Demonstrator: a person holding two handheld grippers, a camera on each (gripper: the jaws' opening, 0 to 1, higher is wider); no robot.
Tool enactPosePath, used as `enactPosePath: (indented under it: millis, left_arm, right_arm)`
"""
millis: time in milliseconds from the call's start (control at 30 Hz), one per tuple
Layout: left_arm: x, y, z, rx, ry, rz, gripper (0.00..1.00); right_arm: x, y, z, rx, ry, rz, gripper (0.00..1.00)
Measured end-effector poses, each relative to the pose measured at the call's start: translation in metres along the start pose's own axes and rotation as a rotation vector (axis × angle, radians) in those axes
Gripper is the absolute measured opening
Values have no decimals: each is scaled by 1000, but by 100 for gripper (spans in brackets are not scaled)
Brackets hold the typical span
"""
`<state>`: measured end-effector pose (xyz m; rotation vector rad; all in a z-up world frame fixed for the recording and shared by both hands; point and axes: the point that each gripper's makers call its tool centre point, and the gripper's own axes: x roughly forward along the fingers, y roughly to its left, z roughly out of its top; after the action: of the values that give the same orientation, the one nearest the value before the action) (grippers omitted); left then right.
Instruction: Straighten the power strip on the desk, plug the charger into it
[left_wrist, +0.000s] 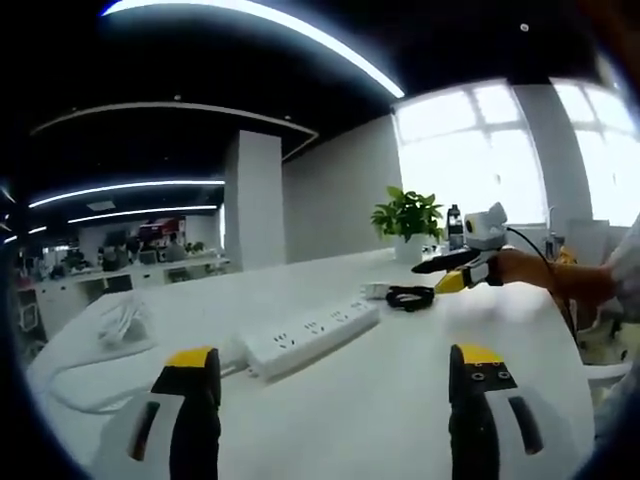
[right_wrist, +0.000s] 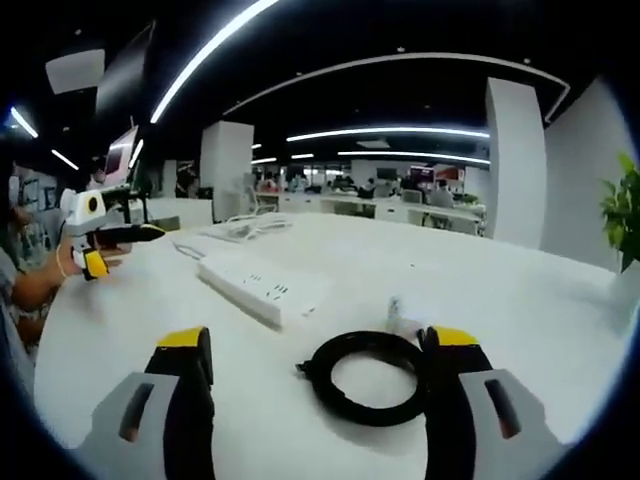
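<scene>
Lying mid-desk (left_wrist: 400, 400), power strip (left_wrist: 312, 335), bare surface around, charger (right_wrist: 397, 312) nearby

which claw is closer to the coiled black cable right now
Right. The right claw hovers open directly at the coiled black cable, its jaws flanking it. The left claw sits farther back, facing the power strip, with the cable beyond that.
</scene>
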<state>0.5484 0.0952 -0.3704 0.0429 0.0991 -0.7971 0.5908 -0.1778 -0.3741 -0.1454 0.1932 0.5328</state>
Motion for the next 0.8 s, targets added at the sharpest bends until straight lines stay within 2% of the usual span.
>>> enactPosePath:
  millis: [433,567,800]
  left_arm:
    - [2,-6,3,-9,-15,-17,96]
    - [1,-8,6,-7,-21,-20,96]
    - [1,-10,8,-10,-30,-24,96]
  right_arm:
    - [1,2,2,-6,31,18,76]
    - [1,0,-1,-4,49,8,68]
    - [2,4,-11,-21,121,29,68]
